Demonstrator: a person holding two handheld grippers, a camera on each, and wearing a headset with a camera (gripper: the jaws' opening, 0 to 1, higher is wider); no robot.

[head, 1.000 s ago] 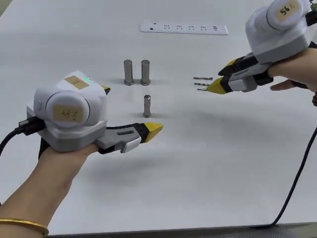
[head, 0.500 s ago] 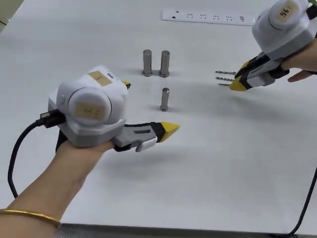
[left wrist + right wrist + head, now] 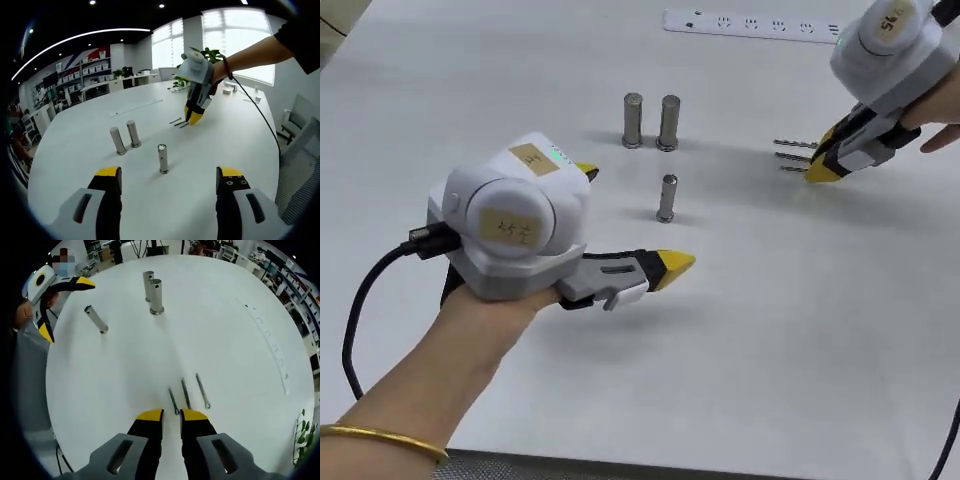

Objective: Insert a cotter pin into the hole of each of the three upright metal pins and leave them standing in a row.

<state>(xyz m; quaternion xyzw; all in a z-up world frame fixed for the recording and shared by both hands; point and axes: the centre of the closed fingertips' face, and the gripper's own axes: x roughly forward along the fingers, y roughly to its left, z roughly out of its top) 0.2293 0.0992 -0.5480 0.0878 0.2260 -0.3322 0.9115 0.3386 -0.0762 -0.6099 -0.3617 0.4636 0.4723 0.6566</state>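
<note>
The right gripper (image 3: 171, 416) has its jaws drawn narrow with nothing between them, tips at the near end of the leftmost of three cotter pins (image 3: 185, 393) lying side by side on the white table (image 3: 800, 330); whether they touch it I cannot tell. The left gripper (image 3: 169, 174) is spread wide and empty, aimed at the single metal pin (image 3: 667, 197). In the head view the other two metal pins (image 3: 651, 121) stand at 11 o'clock from it and the cotter pins lie at 2 o'clock. The likely trouble is that a thin pin lying flat may skate away or knock its neighbours, or be pinched askew and miss the hole, and a slim upright pin pushed sideways without bracing would probably topple
</note>
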